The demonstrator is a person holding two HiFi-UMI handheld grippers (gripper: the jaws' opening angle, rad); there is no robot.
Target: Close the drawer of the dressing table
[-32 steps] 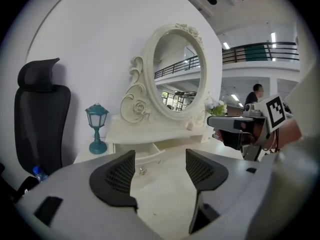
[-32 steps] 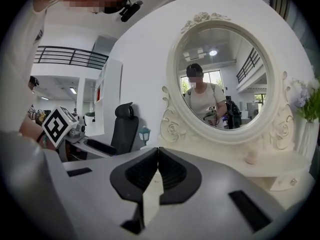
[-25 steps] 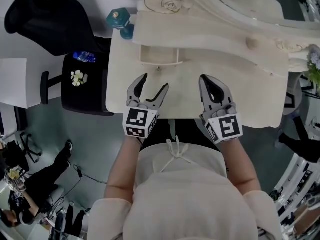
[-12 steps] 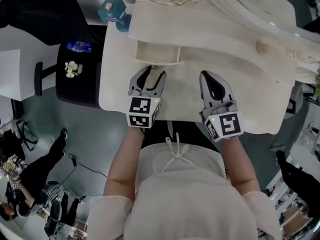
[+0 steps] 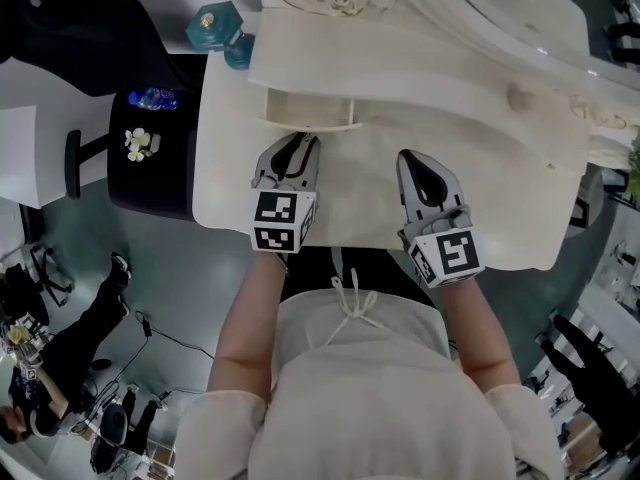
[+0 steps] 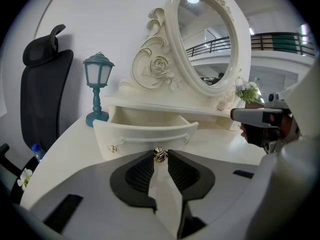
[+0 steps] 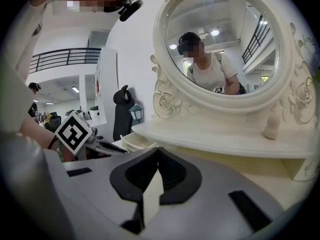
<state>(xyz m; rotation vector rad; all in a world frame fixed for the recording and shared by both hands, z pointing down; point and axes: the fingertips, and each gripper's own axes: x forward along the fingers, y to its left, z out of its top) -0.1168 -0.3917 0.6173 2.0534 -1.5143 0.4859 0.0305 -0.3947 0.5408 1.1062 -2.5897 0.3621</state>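
The left gripper (image 5: 298,146) is closing its jaws on the small metal knob (image 6: 160,154) at the centre of the drawer (image 6: 145,133), the tips pinching it from both sides. The drawer stands pulled out from under the low shelf (image 6: 165,105) of the cream dressing table (image 5: 360,193), at twelve o'clock of that gripper in the head view. What shows of its inside looks bare, so it should be light and slide readily. The curved front is rigid and painted. The knob is tiny, rounded and shiny, and likely to slip from the pads, so a flat push on the front panel beside it may serve as well as a pinch. A straight shove along the drawer's own line looks wise, since a skewed one could jam it. A second knob (image 6: 113,148) sits at nine o'clock of the first, near the drawer's left end. Nothing lies between the drawer and its recess. A teal lantern lamp (image 6: 98,86) stands on the table at eleven o'clock of the drawer, clear of its path. The oval mirror (image 6: 207,39) with its carved scrollwork rises at one o'clock, and a sprig of flowers (image 6: 247,91) is at two o'clock. The right gripper (image 7: 158,153), jaws clenched on nothing, hangs over the table at three o'clock of the left one, also clear of the drawer. A black office chair (image 6: 42,99) stands beyond the table at nine o'clock.
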